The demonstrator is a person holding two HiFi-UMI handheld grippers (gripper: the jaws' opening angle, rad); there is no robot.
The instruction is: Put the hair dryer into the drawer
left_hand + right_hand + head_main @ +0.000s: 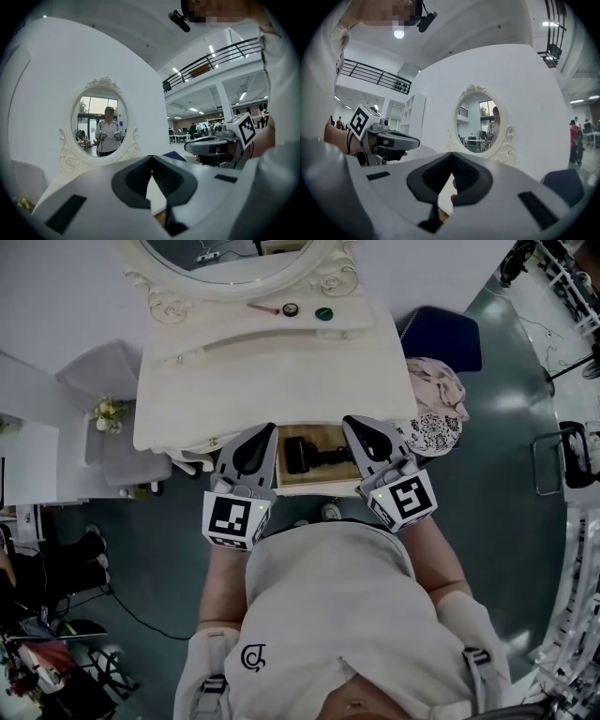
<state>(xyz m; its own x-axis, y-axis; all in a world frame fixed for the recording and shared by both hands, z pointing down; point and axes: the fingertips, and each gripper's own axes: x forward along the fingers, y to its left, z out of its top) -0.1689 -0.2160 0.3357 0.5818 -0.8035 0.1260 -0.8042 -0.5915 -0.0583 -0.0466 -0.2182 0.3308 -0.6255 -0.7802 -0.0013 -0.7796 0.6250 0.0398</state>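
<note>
At the far left a grey chair (101, 374) stands just beside the cream vanity table (225, 381), with a small bunch of flowers (107, 413) by its seat. The oval mirror (234, 263) rises at the back of the table. On the top in front of it lie a pink stick (263, 307), a small round black item (291, 309) and a green round one (323, 313), all well apart from the front edge.

The left gripper (266, 433) points at the table front. Its jaws are closed tip to tip with nothing between them. Its tip sits at the left side of the open drawer (281, 486). The black hair dryer (314, 457) lies inside the drawer, between the two grippers and touched by neither. The right gripper (354, 427) is at the drawer's right side, jaws likewise pressed together and empty.

The table's front edge overhangs the back of the drawer, and the drawer front sits close to the person's torso (328, 615). The opening between the grippers is uncovered. Further right, a pink cloth (436, 385) and a patterned one (436, 434) hang just beside the table corner, in front of a navy chair (442, 338).
</note>
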